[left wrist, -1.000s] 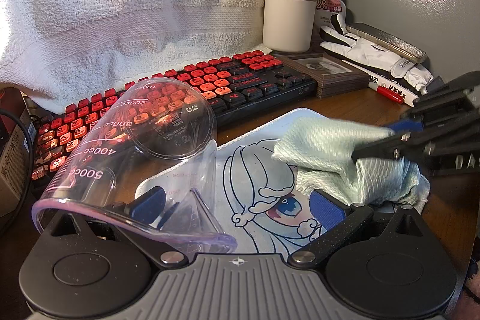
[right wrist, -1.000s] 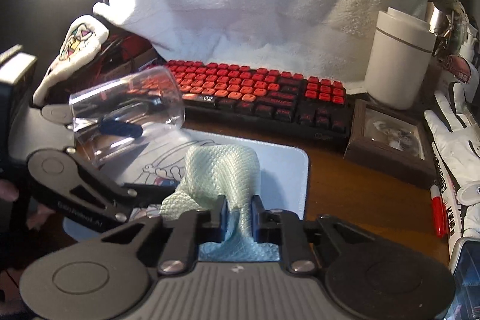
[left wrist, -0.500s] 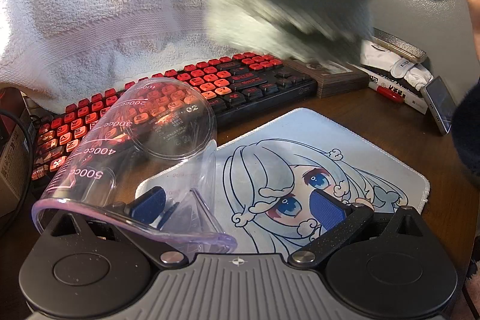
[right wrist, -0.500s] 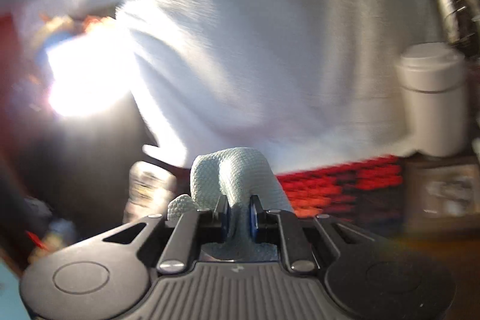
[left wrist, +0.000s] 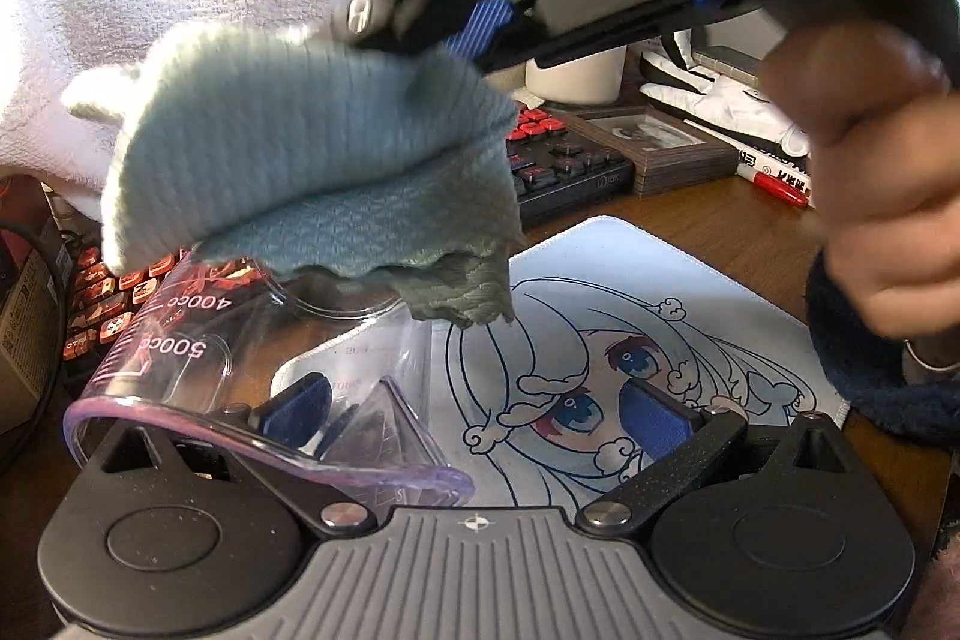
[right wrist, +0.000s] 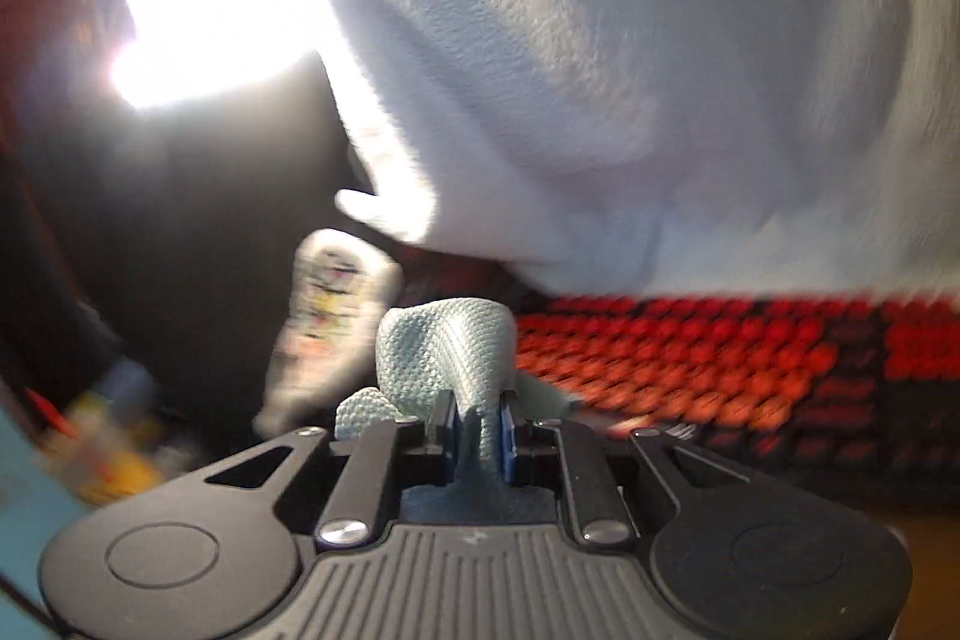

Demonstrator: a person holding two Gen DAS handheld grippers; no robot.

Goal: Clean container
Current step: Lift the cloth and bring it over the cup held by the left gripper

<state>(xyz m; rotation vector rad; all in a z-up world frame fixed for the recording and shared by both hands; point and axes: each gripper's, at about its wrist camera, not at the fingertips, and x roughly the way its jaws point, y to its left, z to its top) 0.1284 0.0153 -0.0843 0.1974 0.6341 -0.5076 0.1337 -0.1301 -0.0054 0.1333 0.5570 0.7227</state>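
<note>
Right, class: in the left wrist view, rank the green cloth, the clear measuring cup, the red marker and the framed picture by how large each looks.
1. green cloth, though nearness to the camera inflates it
2. clear measuring cup, also near
3. framed picture
4. red marker, partly hidden

The right wrist view is heavily motion-blurred: the red keyboard (right wrist: 708,358) smears sideways ahead of the hand-held gripper (right wrist: 478,427), and a blown-out white glare sits up and to its left. The left wrist view is sharper, warmly lit, though the near cloth (left wrist: 306,160) is soft. Both frames curve and darken at the corners.
</note>
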